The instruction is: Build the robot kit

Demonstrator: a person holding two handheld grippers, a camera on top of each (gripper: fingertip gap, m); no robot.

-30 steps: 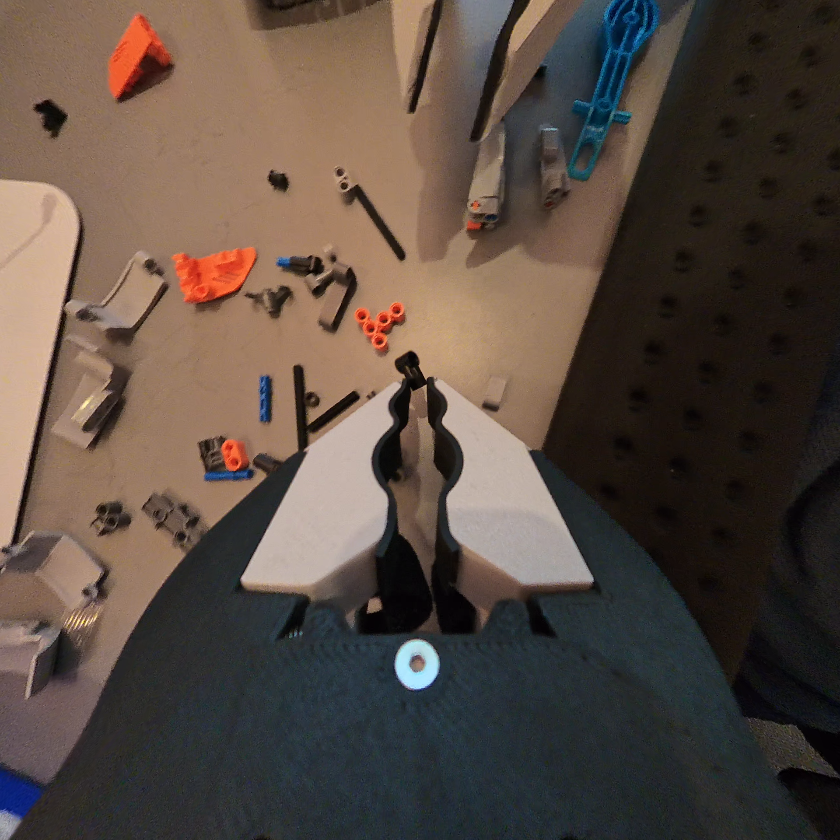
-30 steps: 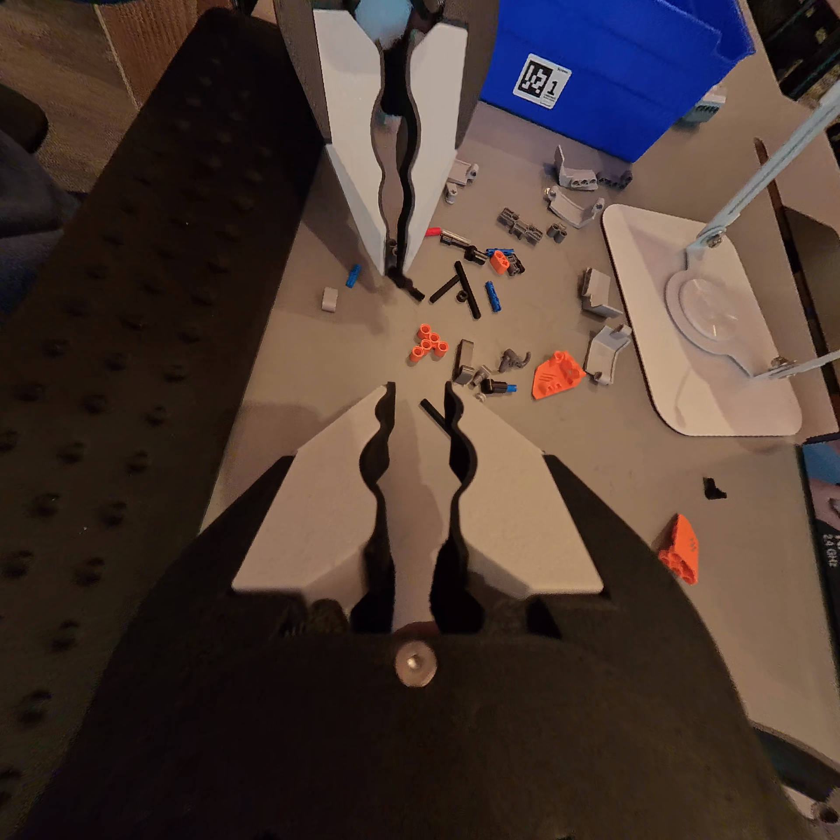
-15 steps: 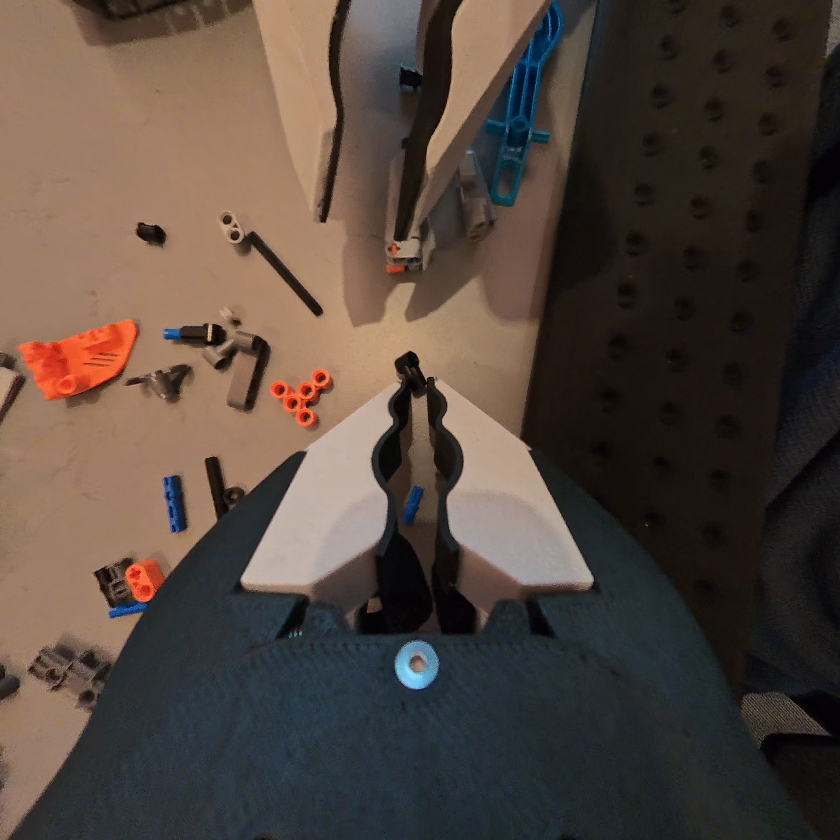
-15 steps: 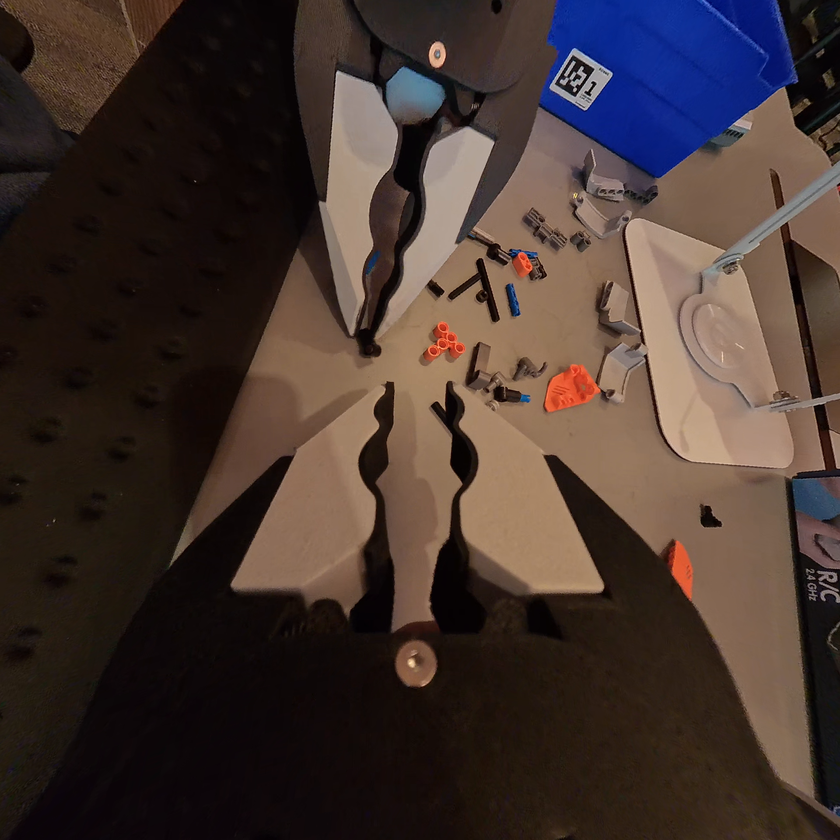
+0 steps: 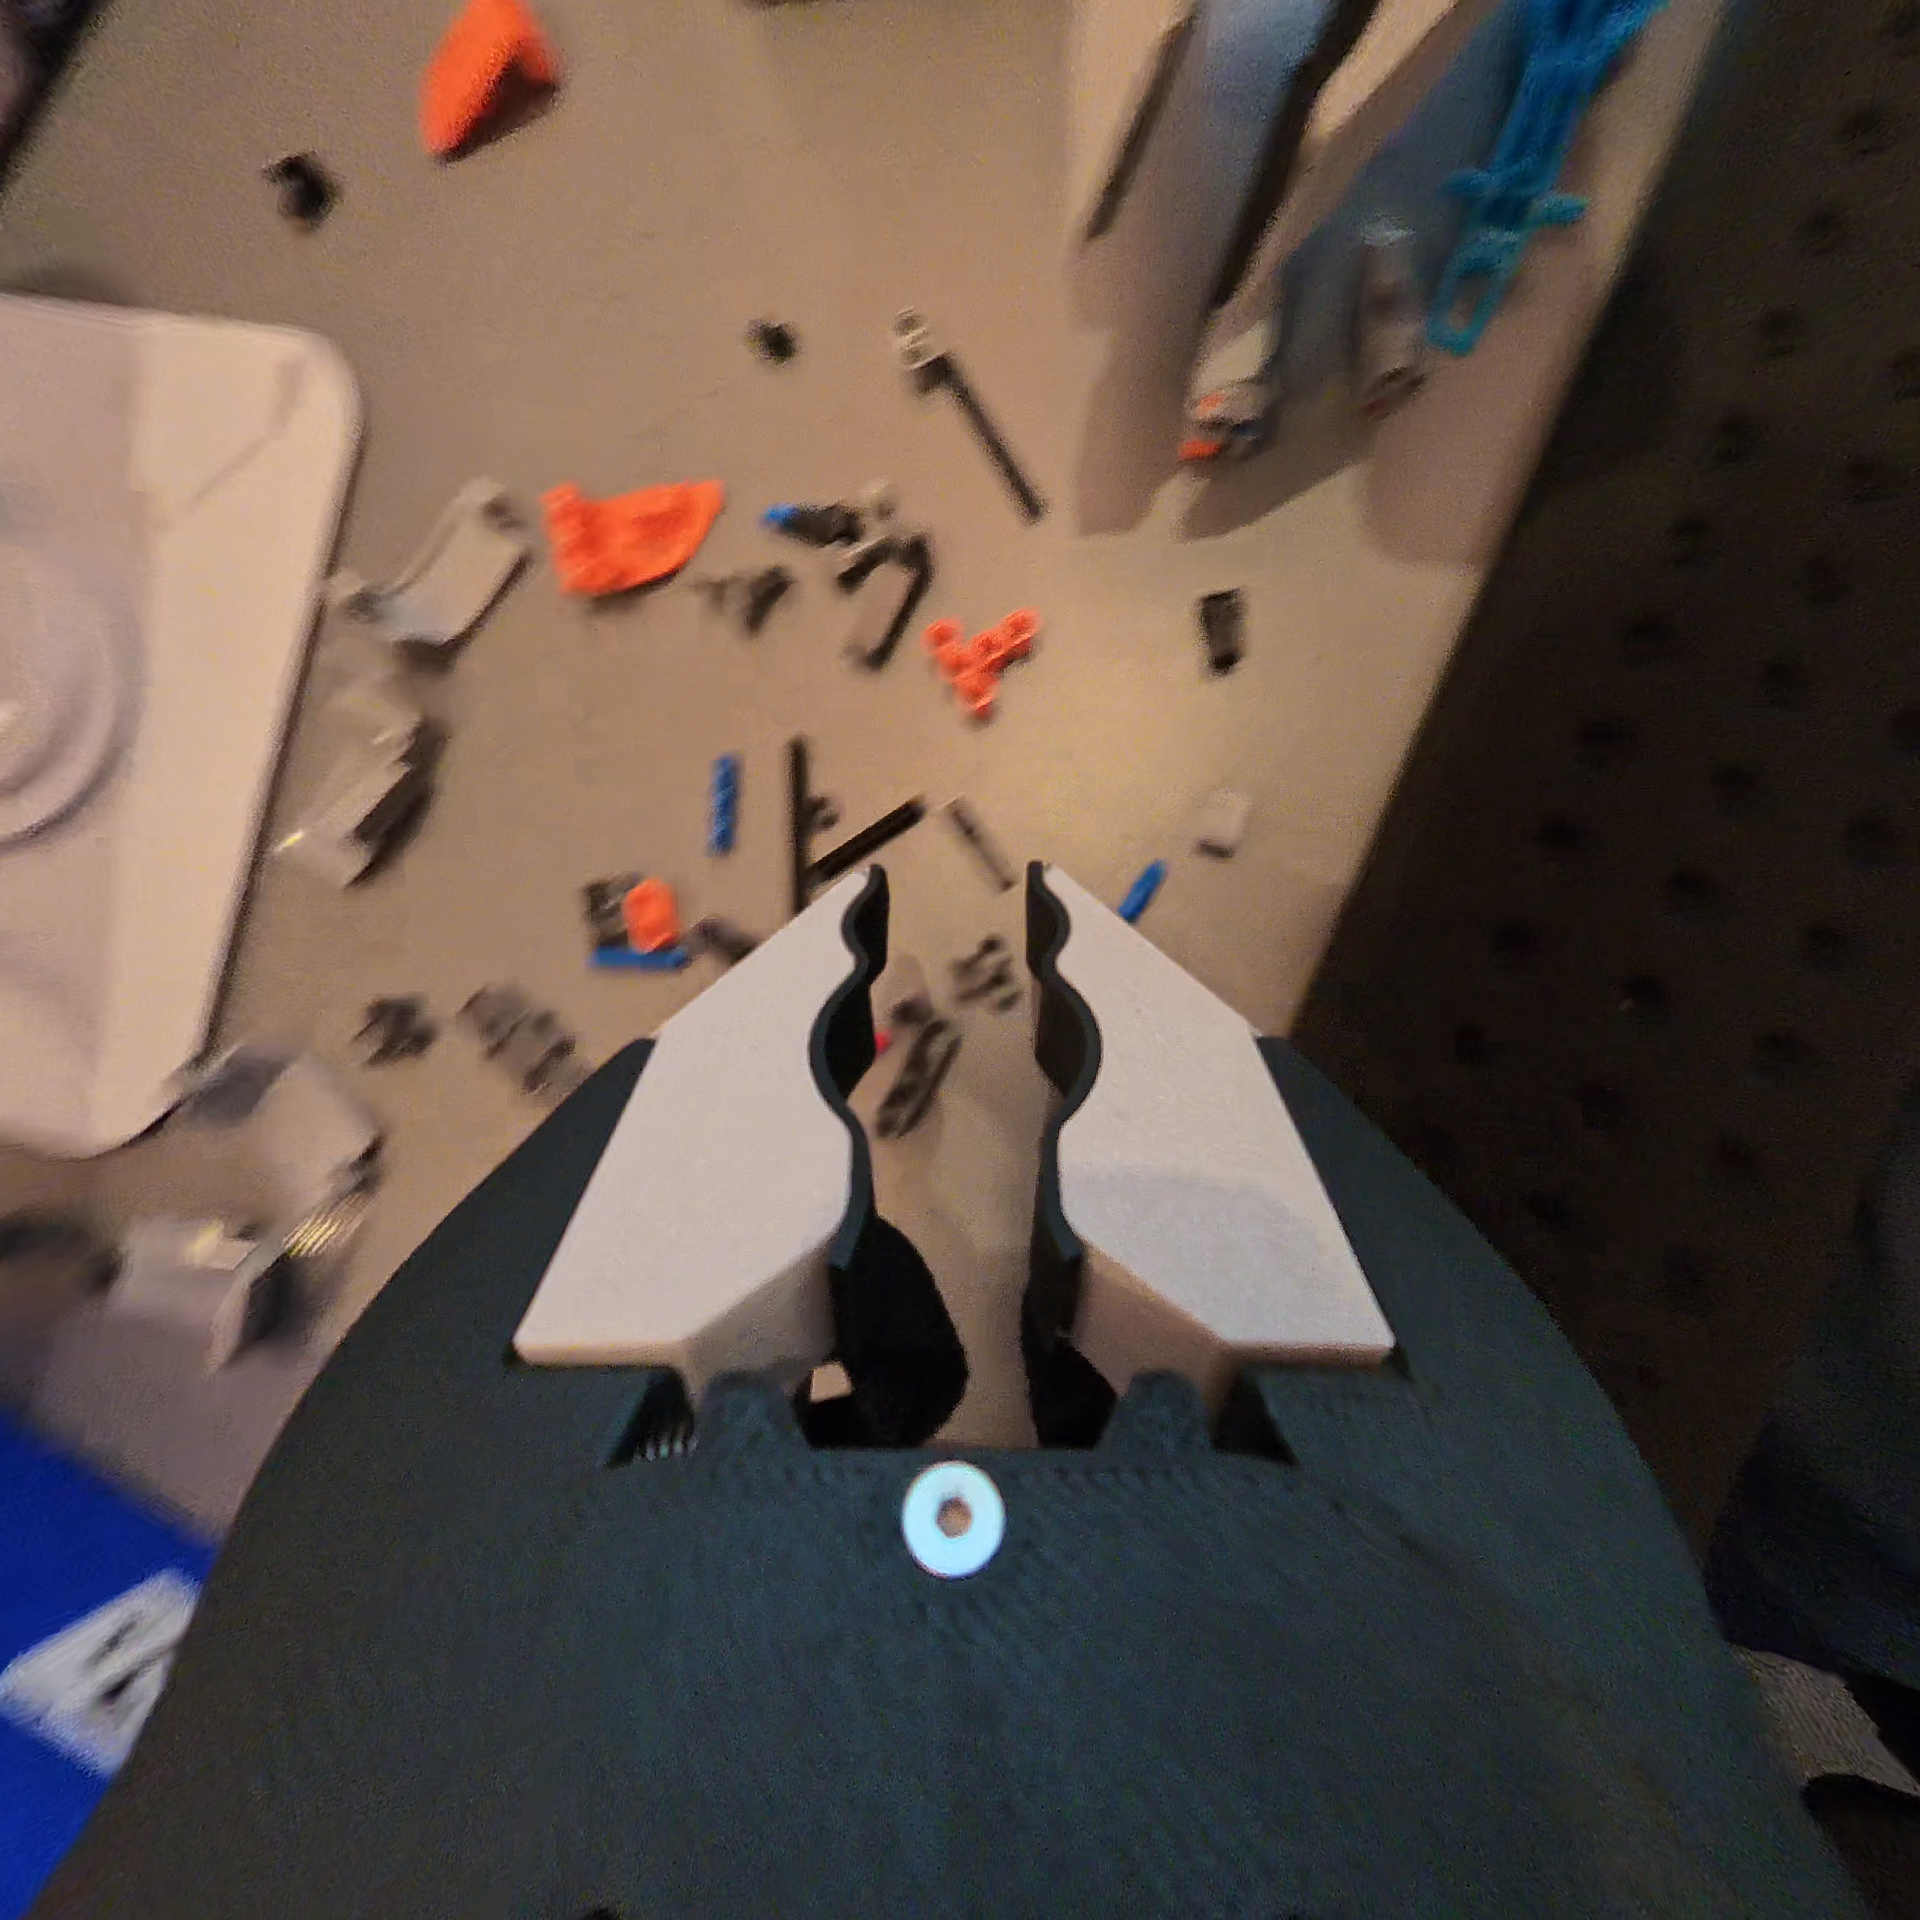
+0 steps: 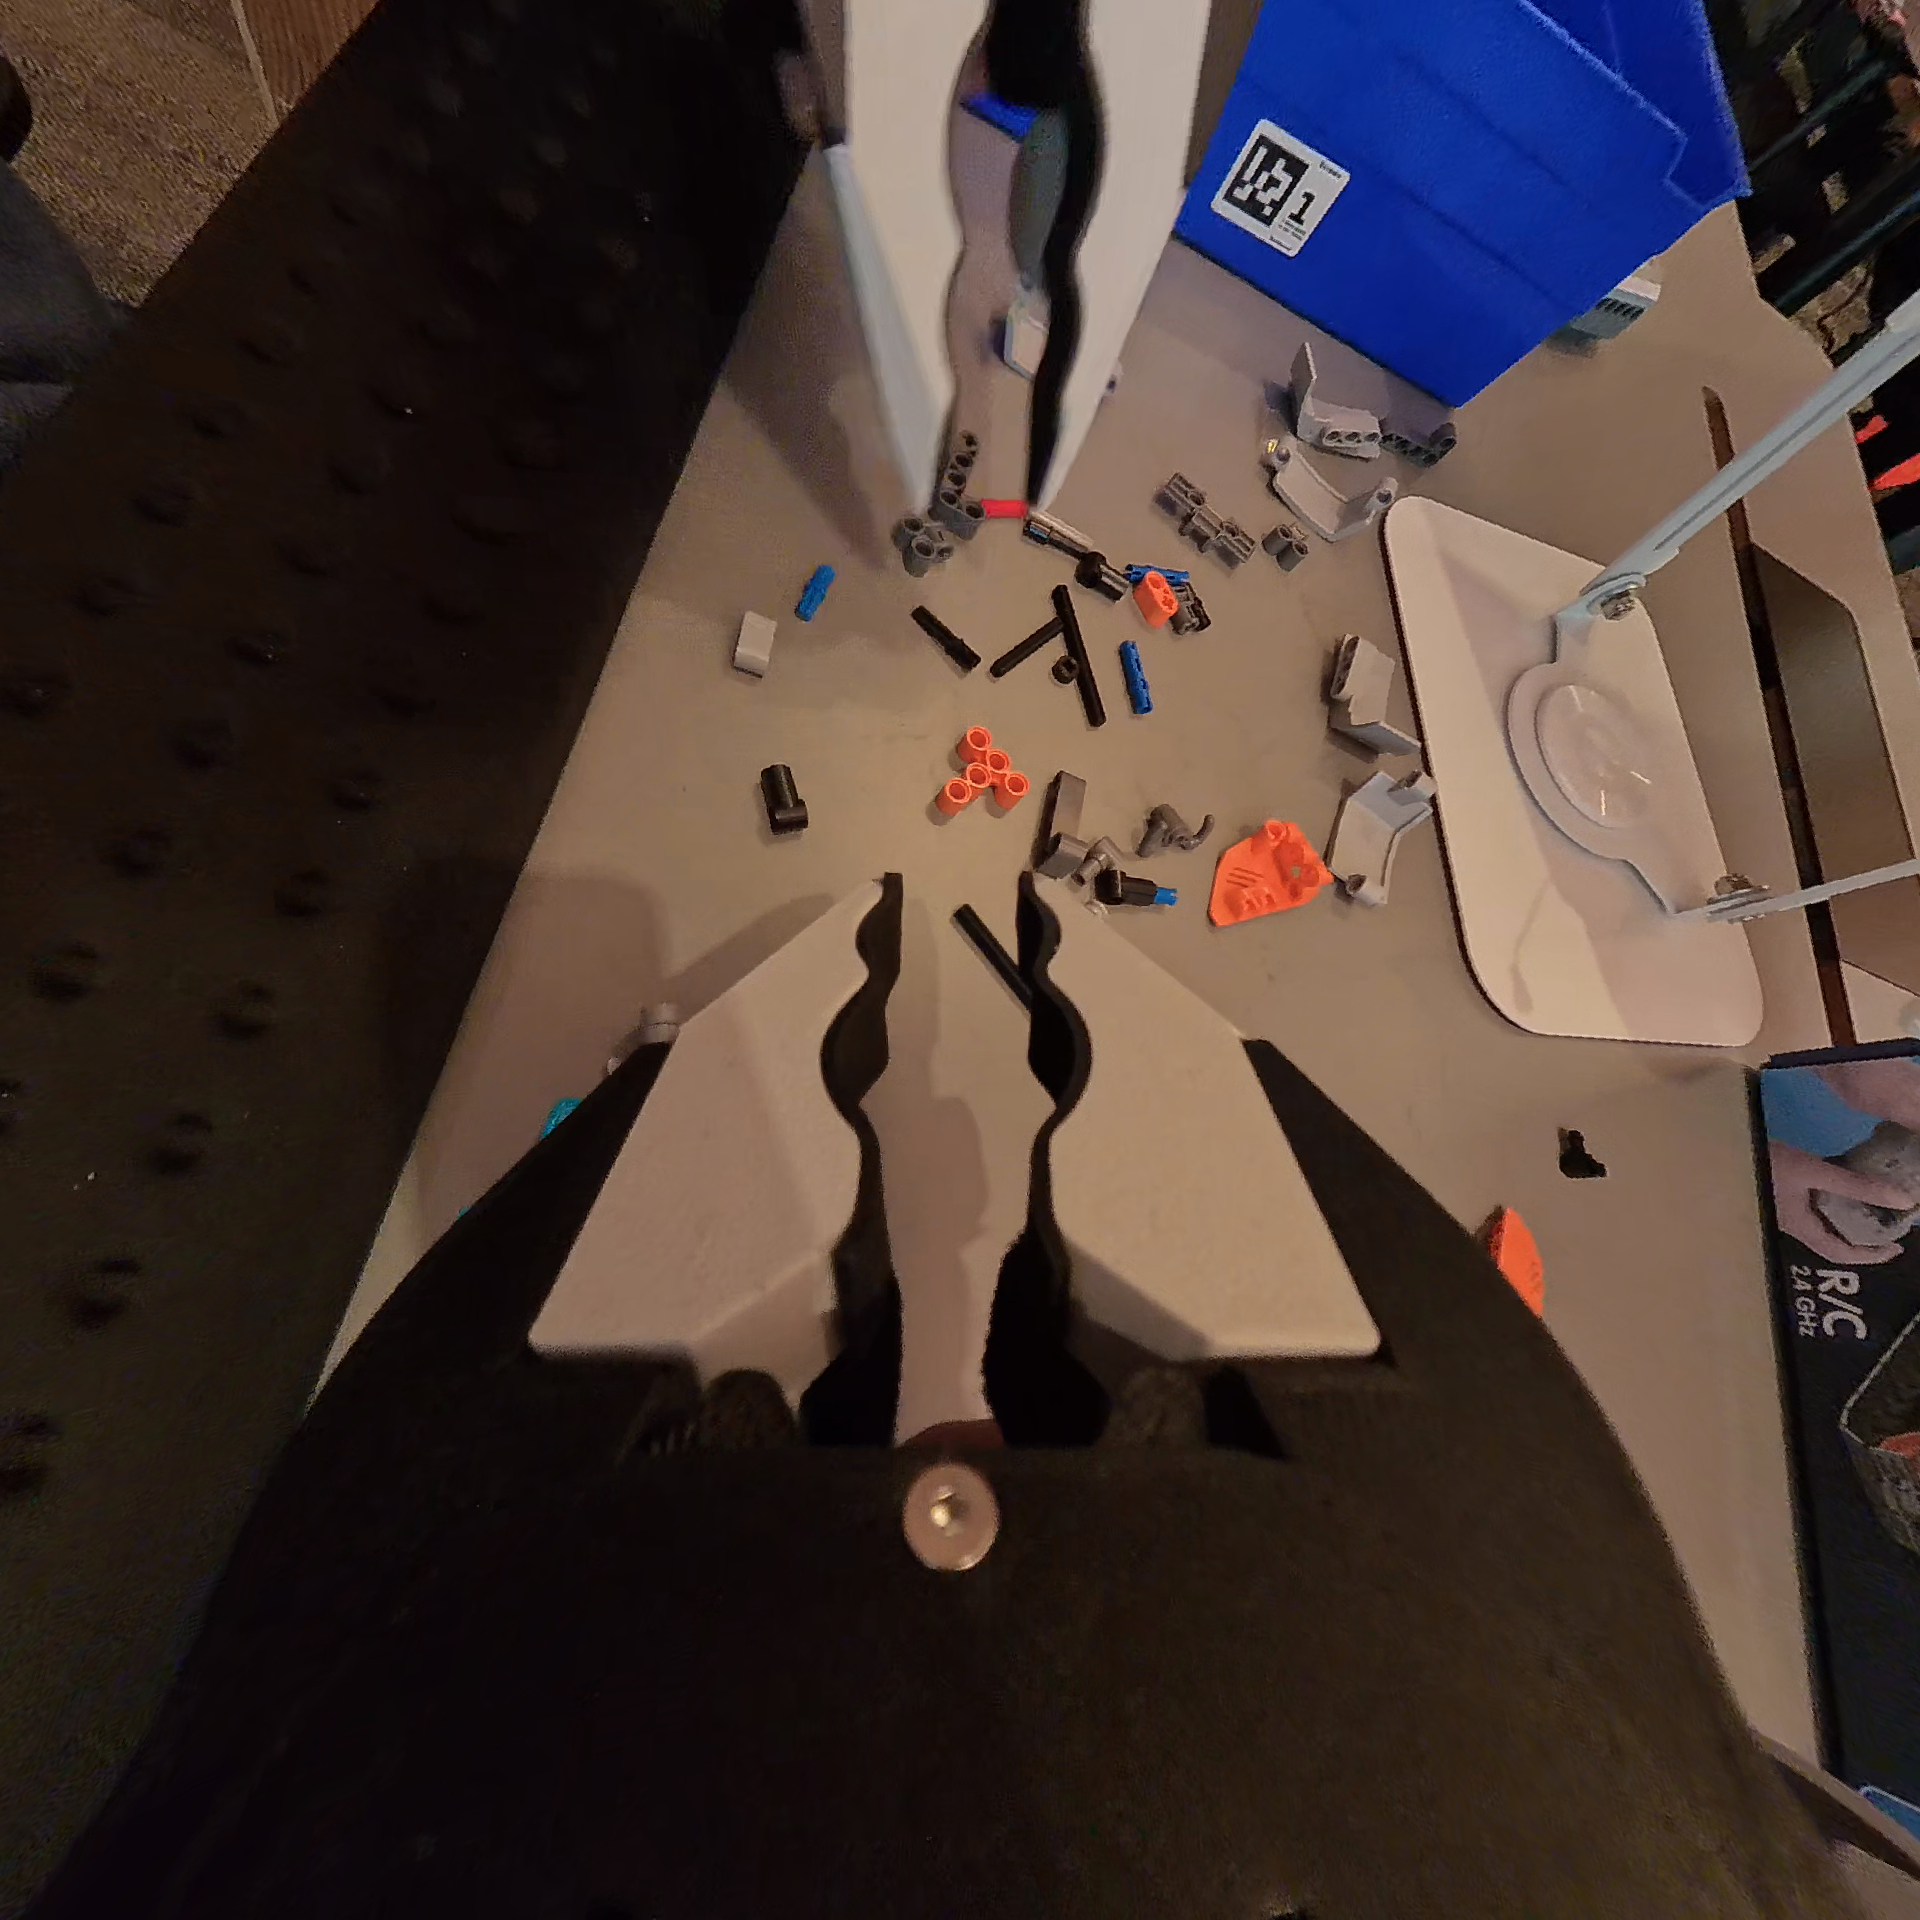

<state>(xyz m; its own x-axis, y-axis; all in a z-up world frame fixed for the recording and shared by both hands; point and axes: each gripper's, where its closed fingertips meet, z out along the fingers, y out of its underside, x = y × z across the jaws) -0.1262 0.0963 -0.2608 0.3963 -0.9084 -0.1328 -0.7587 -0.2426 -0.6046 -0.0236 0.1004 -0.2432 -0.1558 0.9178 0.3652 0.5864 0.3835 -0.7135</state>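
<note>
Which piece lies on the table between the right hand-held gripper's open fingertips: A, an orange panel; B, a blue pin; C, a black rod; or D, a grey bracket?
C: a black rod lies in the gap of the open right hand-held gripper.

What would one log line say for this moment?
left gripper: open, empty | right gripper: open, empty | black connector: on table
</note>
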